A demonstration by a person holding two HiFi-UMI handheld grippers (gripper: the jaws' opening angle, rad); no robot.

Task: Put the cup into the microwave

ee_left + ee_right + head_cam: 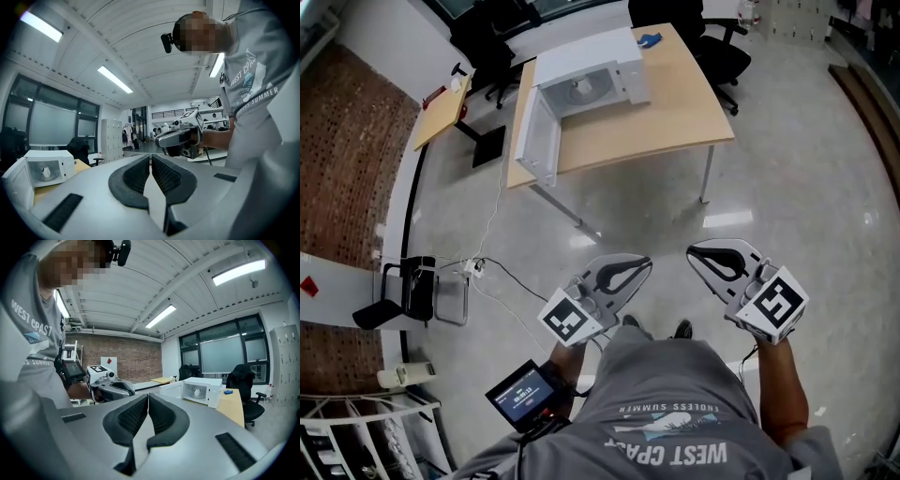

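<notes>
A white microwave (586, 80) stands on a wooden table (675, 117) far ahead, its door (536, 141) swung open to the left. A white cup (581, 89) sits inside it, and shows too in the left gripper view (46, 171) and the right gripper view (196, 391). Both grippers hang over the floor close to the person, well short of the table. My left gripper (647, 262) is shut with nothing between its jaws. My right gripper (694, 251) beside it is shut and empty as well.
A blue object (649, 39) lies on the table behind the microwave. Black office chairs (717, 42) stand beyond the table, and a small wooden side table (442, 111) at its left. Cables (492, 272) and a black stand (417, 286) lie on the floor at left.
</notes>
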